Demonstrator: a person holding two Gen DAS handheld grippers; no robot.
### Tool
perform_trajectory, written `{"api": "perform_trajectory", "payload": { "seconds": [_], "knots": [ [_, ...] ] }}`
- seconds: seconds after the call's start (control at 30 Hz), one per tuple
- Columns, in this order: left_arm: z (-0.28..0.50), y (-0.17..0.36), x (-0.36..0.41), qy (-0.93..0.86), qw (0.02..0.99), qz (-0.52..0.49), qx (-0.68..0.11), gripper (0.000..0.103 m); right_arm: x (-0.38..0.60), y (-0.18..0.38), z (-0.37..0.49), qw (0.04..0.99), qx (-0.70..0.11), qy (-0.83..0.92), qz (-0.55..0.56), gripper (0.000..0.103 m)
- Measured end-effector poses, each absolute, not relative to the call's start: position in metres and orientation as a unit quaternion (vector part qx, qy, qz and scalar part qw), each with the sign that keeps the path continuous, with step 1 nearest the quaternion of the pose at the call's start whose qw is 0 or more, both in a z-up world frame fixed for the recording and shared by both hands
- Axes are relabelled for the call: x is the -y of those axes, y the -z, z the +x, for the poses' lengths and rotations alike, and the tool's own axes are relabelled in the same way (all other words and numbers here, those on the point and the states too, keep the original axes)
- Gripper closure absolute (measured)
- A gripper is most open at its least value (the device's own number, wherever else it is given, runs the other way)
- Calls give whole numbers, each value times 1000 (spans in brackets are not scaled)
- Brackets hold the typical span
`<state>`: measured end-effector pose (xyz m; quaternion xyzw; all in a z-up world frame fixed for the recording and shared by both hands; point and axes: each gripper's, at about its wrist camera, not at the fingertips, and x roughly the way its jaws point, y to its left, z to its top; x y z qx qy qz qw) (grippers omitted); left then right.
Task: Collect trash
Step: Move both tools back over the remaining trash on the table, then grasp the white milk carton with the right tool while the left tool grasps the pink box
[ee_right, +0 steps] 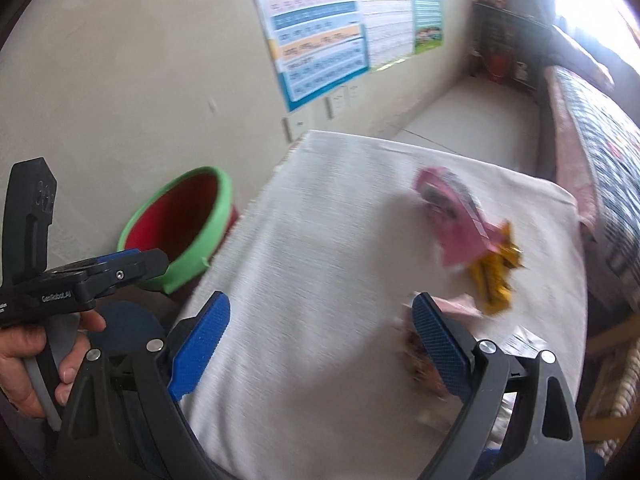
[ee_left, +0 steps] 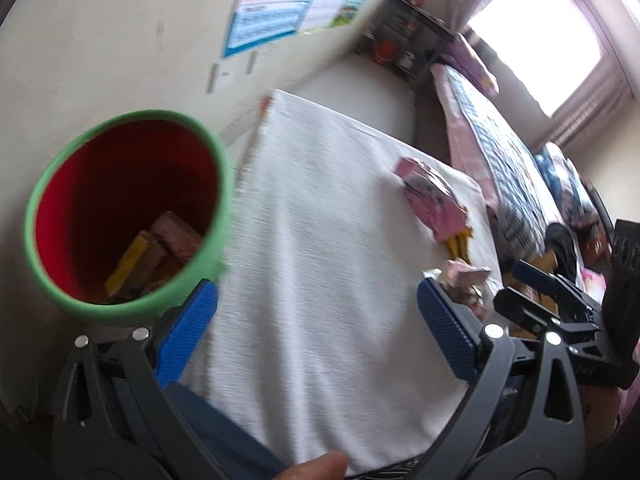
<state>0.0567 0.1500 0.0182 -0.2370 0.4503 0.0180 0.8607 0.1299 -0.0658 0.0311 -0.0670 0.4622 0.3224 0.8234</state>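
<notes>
A red bin with a green rim [ee_left: 128,216] stands left of the white-clothed table [ee_left: 320,240]; it holds yellow and pink wrappers [ee_left: 156,256]. My left gripper [ee_left: 316,332] is open over the cloth's near part, empty, its left pad beside the bin's rim. On the table's right side lie a pink wrapper [ee_right: 456,220], a yellow wrapper [ee_right: 496,276] and smaller scraps [ee_right: 424,356]. My right gripper [ee_right: 320,344] is open above the cloth, its right pad next to the scraps. The bin [ee_right: 180,232] shows at left in the right wrist view, with the left gripper [ee_right: 104,272] in a hand.
A wall with posters [ee_right: 320,32] runs behind the bin and table. A bed with a patterned cover [ee_left: 500,148] lies along the table's right side. A dark shelf [ee_left: 408,36] stands in the far corner under a bright window [ee_left: 536,36].
</notes>
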Motion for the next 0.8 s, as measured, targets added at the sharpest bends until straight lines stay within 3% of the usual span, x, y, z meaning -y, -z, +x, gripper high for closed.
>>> {"api": "perform_trajectory", "payload": {
  "seconds": [0.4,0.8],
  "knots": [
    [85,-15,-70,45,857,-197,-474,6,156,-26,133,840,-474,-258,-43,14],
    [97,-15,-48,61,855,-179,-483,6,178,25,133,830,-515,-210,-27,14]
  ]
}}
